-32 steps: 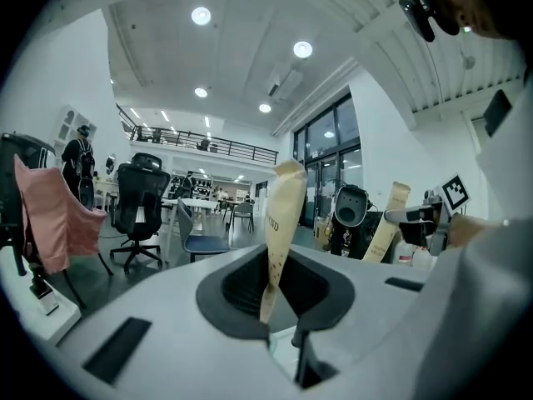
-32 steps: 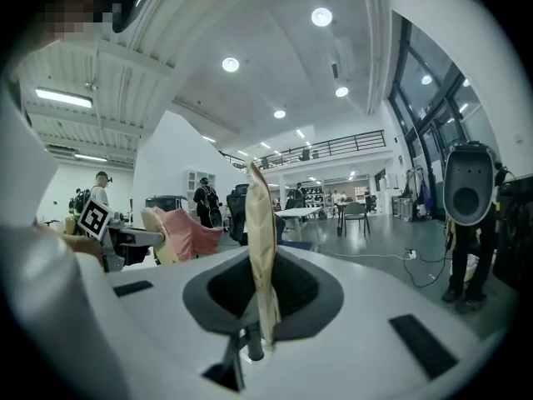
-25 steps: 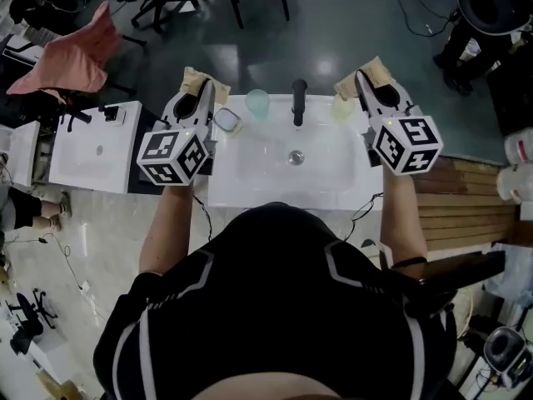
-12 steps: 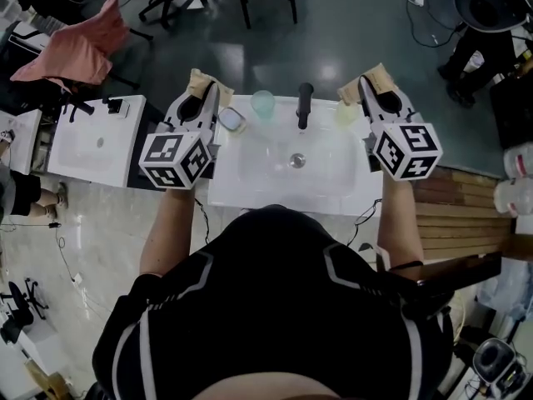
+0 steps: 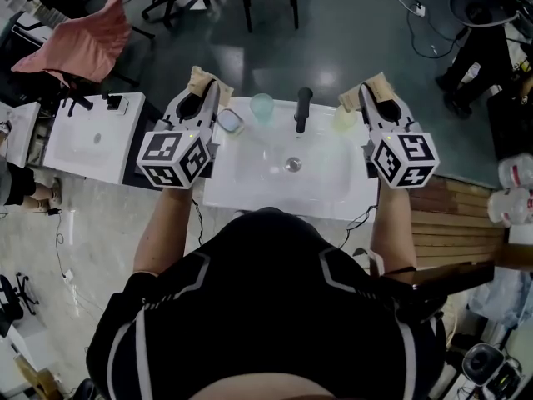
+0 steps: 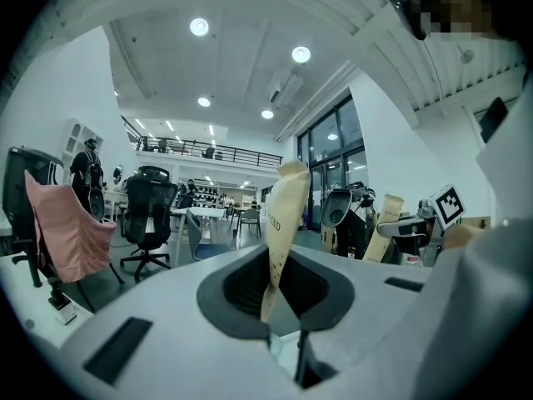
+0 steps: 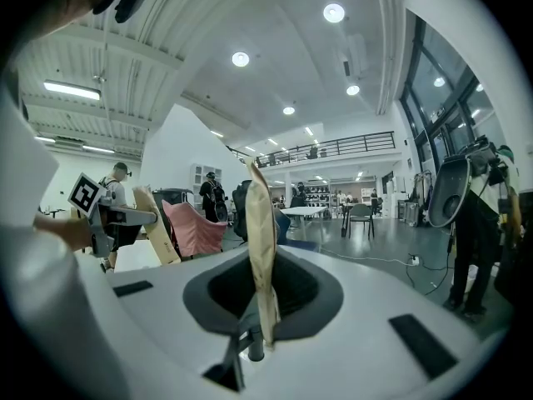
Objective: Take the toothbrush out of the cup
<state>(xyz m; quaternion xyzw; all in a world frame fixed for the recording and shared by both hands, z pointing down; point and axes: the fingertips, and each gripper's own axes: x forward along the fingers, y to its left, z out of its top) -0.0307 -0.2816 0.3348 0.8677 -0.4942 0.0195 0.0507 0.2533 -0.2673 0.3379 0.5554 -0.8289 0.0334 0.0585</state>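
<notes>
On L gripper (image 6: 287, 182) pad (image 6: 277, 232), print ends "END", rest unreadable.

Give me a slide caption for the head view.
Both shut, left gripper and right gripper flank white sink; cup beside faucet.

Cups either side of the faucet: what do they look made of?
The green cup looks like translucent plastic, possibly glass: its pale wall lets light through and lacks sharp glints. The yellow cup looks similar, pale and translucent, but it is small and blurry here, so this is less sure.
</notes>
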